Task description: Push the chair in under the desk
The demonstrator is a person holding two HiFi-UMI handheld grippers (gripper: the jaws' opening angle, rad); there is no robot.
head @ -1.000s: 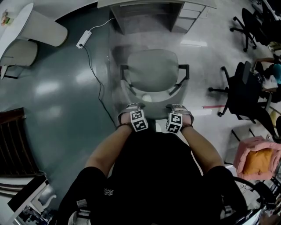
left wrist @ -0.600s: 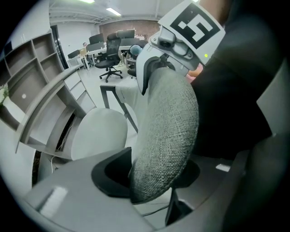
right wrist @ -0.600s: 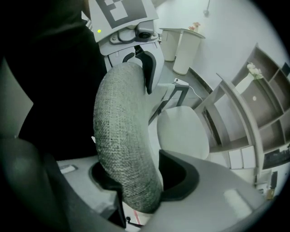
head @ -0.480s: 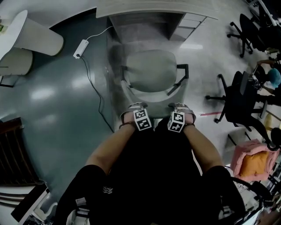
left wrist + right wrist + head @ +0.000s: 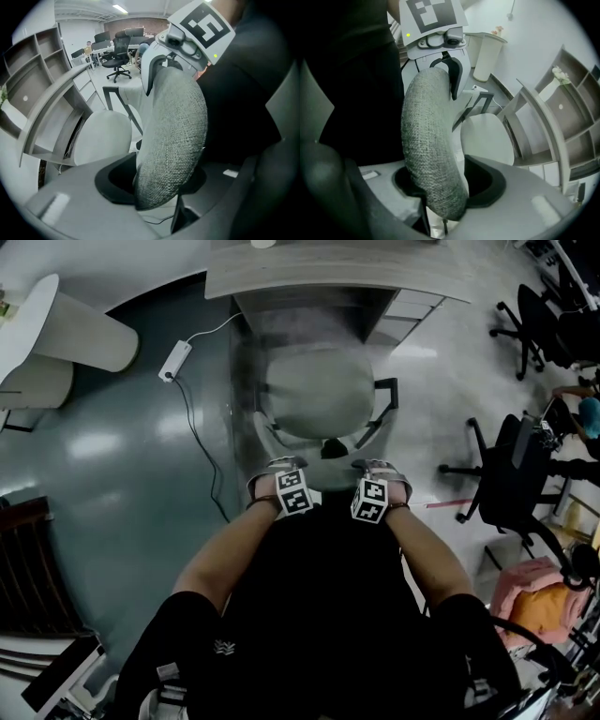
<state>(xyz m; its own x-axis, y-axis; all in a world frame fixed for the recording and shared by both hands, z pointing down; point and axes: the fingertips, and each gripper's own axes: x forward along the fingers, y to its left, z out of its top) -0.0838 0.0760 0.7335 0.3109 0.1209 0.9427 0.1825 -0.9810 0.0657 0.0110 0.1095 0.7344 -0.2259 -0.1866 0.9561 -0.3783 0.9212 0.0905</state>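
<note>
A grey office chair stands in front of the grey desk (image 5: 319, 277), its seat (image 5: 317, 395) close to the desk's front edge. My left gripper (image 5: 281, 468) and right gripper (image 5: 380, 468) sit side by side on the top of the chair's backrest. In the left gripper view the grey woven backrest (image 5: 173, 136) fills the gap between the jaws, with the seat (image 5: 101, 136) and desk (image 5: 51, 112) beyond. The right gripper view shows the same backrest (image 5: 431, 150) clamped, and the seat (image 5: 487, 138) beside the desk (image 5: 543, 122). Both grippers are shut on the backrest.
A drawer unit (image 5: 405, 306) stands under the desk's right end. A white power strip (image 5: 174, 360) with its cable lies on the floor at the left. Black office chairs (image 5: 511, 465) stand at the right, a white round table (image 5: 80, 320) at the far left.
The chair has rolled forward towards the desk and its seat now lies nearer the desk's edge. Both grippers went forward with it, still clamped on the backrest.
</note>
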